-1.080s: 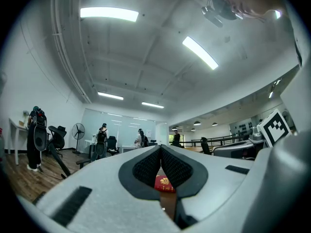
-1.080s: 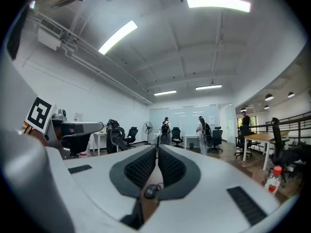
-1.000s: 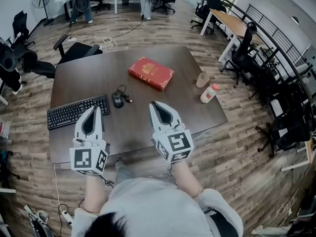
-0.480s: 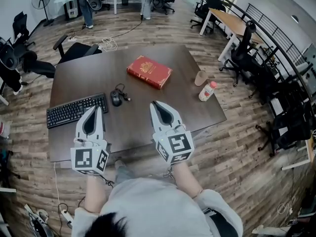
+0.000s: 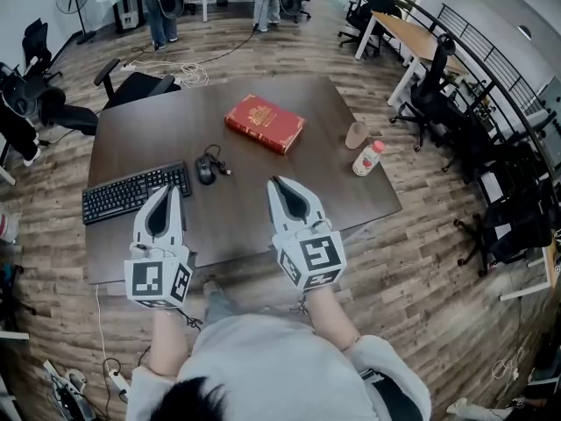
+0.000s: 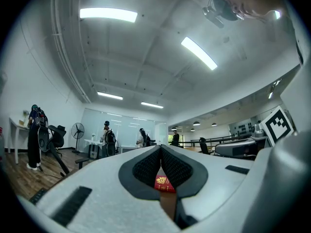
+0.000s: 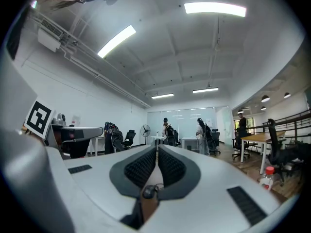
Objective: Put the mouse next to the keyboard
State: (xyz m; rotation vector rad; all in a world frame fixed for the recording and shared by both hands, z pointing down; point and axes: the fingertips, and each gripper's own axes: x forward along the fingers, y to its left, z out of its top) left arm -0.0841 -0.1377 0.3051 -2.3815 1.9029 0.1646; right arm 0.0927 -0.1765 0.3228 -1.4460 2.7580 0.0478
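Note:
A black wired mouse (image 5: 206,171) lies on the dark table (image 5: 245,209), just right of the black keyboard (image 5: 136,192), with a small gap between them. My left gripper (image 5: 170,190) hovers over the table's near part, its tips close to the keyboard's right end, jaws shut and empty. My right gripper (image 5: 275,183) hovers near the table's middle front, also shut and empty. In the right gripper view the mouse (image 7: 148,191) shows low between the closed pads, some way ahead. The left gripper view (image 6: 160,148) looks toward the red book (image 6: 165,183).
A red book (image 5: 265,123) lies at the table's far middle. A brown cup (image 5: 356,135) and a small bottle (image 5: 367,159) stand near the right edge. Office chairs (image 5: 131,90) ring the table; people stand far back by white desks.
Both grippers stay where they were, shut. The table and its things have slid slightly up in the head view. People in the background have walked.

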